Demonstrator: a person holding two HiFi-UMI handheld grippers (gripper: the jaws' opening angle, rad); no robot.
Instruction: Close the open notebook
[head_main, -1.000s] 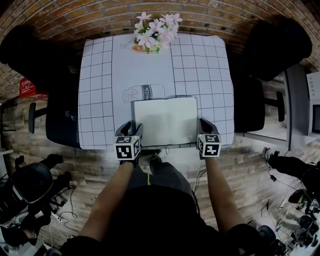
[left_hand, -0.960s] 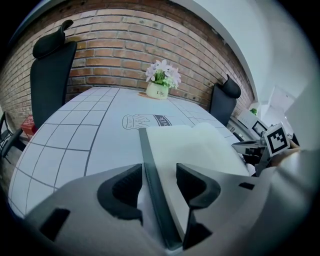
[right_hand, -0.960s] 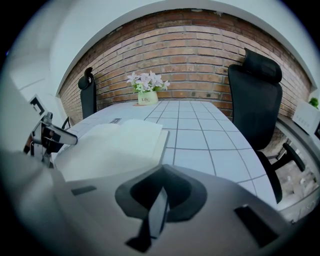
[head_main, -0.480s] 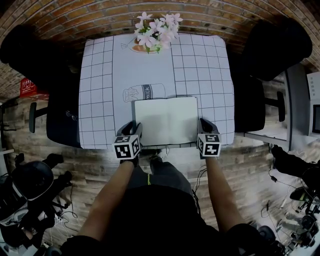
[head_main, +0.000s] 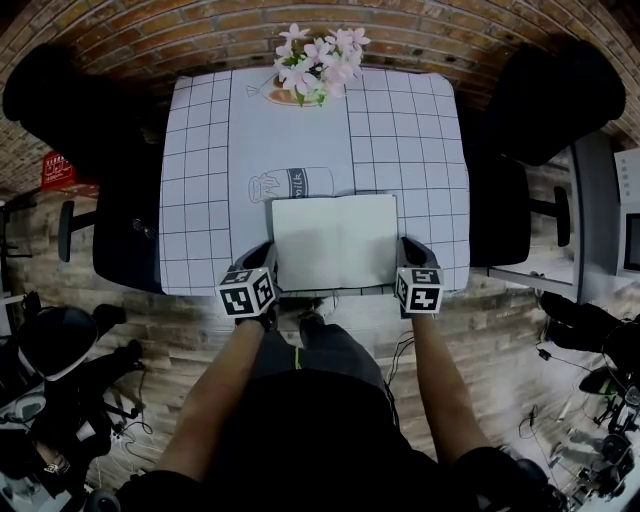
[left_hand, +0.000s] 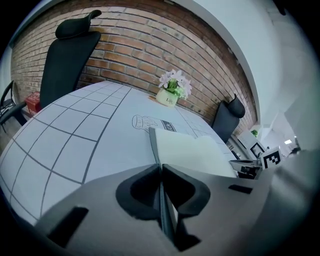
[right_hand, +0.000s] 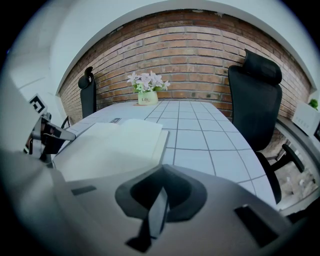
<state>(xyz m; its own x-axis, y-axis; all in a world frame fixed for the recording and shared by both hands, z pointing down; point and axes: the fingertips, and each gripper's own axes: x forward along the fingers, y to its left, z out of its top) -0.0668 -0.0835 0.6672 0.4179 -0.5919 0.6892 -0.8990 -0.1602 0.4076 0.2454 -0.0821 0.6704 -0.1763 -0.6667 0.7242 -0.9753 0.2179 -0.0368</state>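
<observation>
The open white notebook (head_main: 335, 242) lies flat near the front edge of the grid-patterned table (head_main: 200, 200); it also shows in the left gripper view (left_hand: 190, 150) and the right gripper view (right_hand: 110, 142). My left gripper (head_main: 268, 252) is at its front left corner. Its jaws (left_hand: 161, 172) are closing, with the thin left cover edge pinched between them. My right gripper (head_main: 408, 246) sits at the front right corner, its jaws (right_hand: 160, 197) shut on a thin strip that looks like the right cover edge.
A pot of pink flowers (head_main: 315, 60) stands at the table's far edge. A milk-bottle drawing (head_main: 290, 184) is printed just beyond the notebook. Black office chairs stand at the far left (head_main: 60, 110) and far right (head_main: 550, 100). Another chair (head_main: 125, 235) is tucked at the table's left side.
The left gripper's jaws have come together on the notebook's left edge, and its marker cube has rolled and shifted slightly left. The right gripper and the notebook have stayed put.
</observation>
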